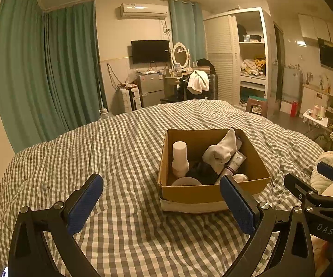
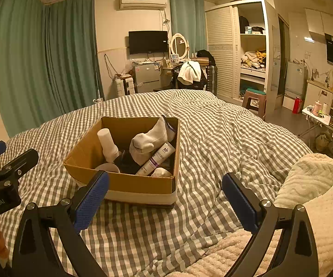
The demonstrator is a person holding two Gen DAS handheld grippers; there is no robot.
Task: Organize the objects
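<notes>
An open cardboard box (image 1: 189, 195) (image 2: 141, 185) sits on the checked bed cover. Inside it stand a white bottle (image 1: 180, 159) (image 2: 107, 142), a white sock (image 1: 222, 153) (image 2: 149, 142), a white tube with a purple band (image 1: 233, 164) (image 2: 156, 159), a dark bundle (image 1: 201, 172) and a round white lid (image 1: 186, 181) (image 2: 107, 167). My left gripper (image 1: 161, 205) is open and empty, just in front of the box's near wall. My right gripper (image 2: 165, 204) is open and empty too, at the box's near right corner. Each gripper shows at the edge of the other's view.
The checked cover (image 1: 120, 152) spreads wide to the left of and beyond the box. A fluffy cream blanket (image 2: 312, 184) lies at the right. Past the bed stand a chair with a white towel (image 1: 197, 82), a small fridge (image 1: 150, 88), a wardrobe (image 1: 252, 55) and a stool (image 1: 256, 105).
</notes>
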